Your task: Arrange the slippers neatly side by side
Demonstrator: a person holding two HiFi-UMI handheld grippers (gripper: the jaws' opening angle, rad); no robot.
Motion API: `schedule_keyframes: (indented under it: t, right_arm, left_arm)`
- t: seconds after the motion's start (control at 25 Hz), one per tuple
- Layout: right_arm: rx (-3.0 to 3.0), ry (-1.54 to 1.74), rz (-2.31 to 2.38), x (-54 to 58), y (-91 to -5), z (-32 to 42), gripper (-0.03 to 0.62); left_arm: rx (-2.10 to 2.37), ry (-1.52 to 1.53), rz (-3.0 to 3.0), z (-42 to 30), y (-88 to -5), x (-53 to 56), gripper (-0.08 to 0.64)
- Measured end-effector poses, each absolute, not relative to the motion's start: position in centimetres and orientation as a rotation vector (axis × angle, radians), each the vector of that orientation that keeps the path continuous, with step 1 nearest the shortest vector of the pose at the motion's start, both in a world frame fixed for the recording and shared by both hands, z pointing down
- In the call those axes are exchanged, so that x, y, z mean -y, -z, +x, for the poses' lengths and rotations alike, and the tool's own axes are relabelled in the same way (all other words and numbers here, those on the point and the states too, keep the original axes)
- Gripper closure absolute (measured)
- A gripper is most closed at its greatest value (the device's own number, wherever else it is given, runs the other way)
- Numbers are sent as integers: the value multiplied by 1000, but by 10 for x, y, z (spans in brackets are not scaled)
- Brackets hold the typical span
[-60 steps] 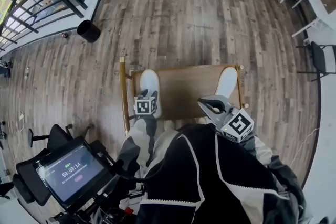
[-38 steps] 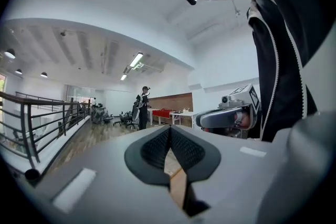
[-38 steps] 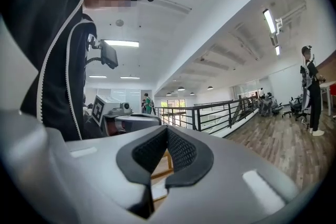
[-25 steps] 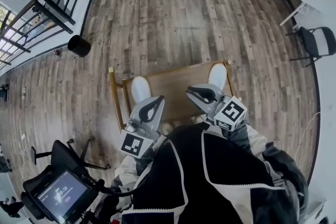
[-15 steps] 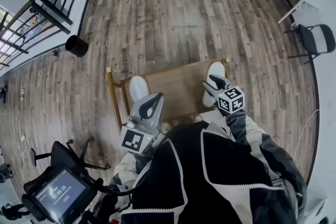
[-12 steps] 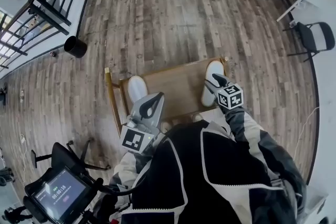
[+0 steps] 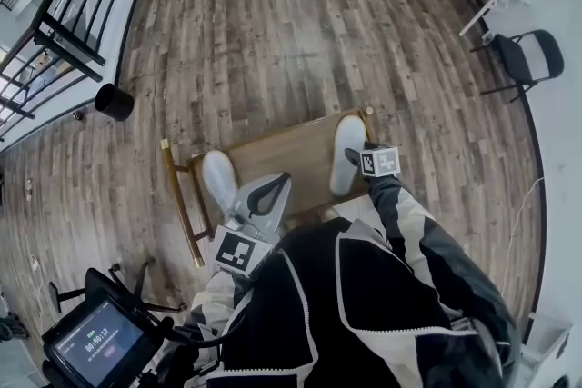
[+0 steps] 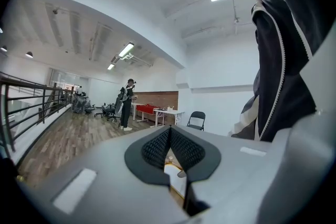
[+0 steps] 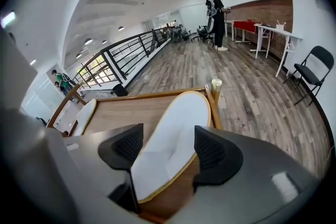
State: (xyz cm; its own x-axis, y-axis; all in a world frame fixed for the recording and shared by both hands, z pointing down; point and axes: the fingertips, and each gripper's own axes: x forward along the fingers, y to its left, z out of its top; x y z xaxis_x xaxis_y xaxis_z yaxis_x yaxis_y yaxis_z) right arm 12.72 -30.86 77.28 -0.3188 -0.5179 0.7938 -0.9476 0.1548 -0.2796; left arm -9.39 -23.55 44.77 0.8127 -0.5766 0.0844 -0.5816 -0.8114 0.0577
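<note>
Barely begun, as I judge it: two white slippers lie well apart on one wooden worktop (image 7: 282, 157), the left slipper (image 7: 218, 180) at its left end and the right slipper (image 7: 346, 152) at its right end. Neither has been brought beside the other. The right gripper (image 9: 168, 150) has just been opening; its fingers (image 9: 215, 153) stand wide astride the right slipper's near end, not pressing it. The left gripper (image 8: 169, 147) is closed on nothing.
</note>
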Motion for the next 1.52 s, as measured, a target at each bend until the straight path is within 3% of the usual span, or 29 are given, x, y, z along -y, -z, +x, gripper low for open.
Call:
schedule_keyframes:
  t: [0.36,0.4,0.48,0.72,1.04,1.52]
  right_arm:
    - [1783,-1194,1369,317,-803,126,304]
    - [1755,-1176,1374,317,-805,129,356]
    - [1717,-1155,1369,314,-808,133,561]
    - [1771,-1168,1363,312,-800,129,563]
    - [2060,-944,1305,319,-736,97,563]
    - [2731,-402,1206,282,-503,10,565]
  left_arm:
    - [934,-106,2920,-79,-447,246,541]
    - [934,-109,2923,-78,-447,246,541]
    - [940,-118,2918,-77,-448,247,541]
    - [958,-113,2901,-79,-449,250,541]
    - [971,-98,2903,-80,-446,253,541]
    - [1061,3,2868,-105,-443,257,541]
